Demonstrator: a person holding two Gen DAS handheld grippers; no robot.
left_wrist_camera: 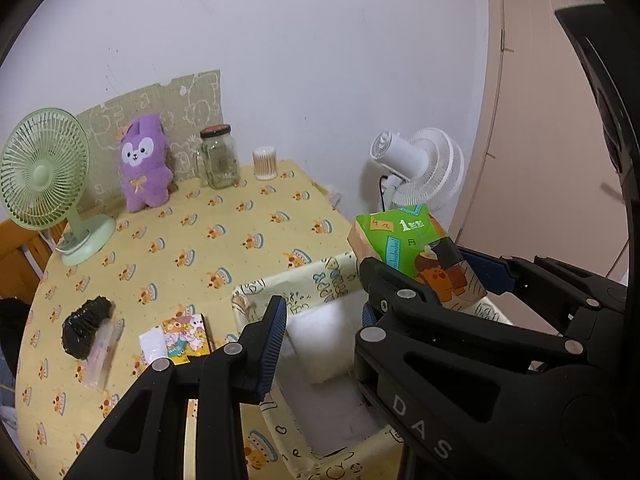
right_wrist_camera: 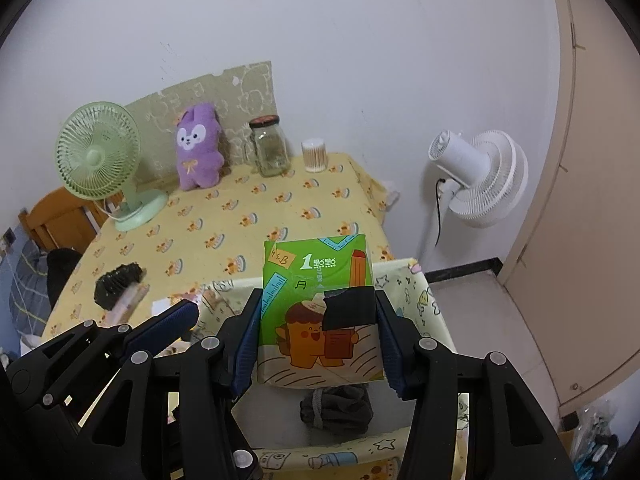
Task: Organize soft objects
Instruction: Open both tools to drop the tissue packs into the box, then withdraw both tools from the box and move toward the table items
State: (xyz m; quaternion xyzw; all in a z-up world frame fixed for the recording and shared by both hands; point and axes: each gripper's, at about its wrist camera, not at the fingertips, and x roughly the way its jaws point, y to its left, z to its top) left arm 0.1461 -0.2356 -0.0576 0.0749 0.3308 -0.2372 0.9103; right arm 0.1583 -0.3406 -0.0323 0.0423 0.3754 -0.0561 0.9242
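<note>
— What's in your right gripper?

— I've got it clamped on the green tissue pack, a pad pressed on each side, hanging just above the yellow fabric storage box at the near right of the table.

— And your left gripper?

— Released, holding nothing, fingers apart over the box's left rim. A dark rolled cloth lies inside the box, below the pack.
</note>
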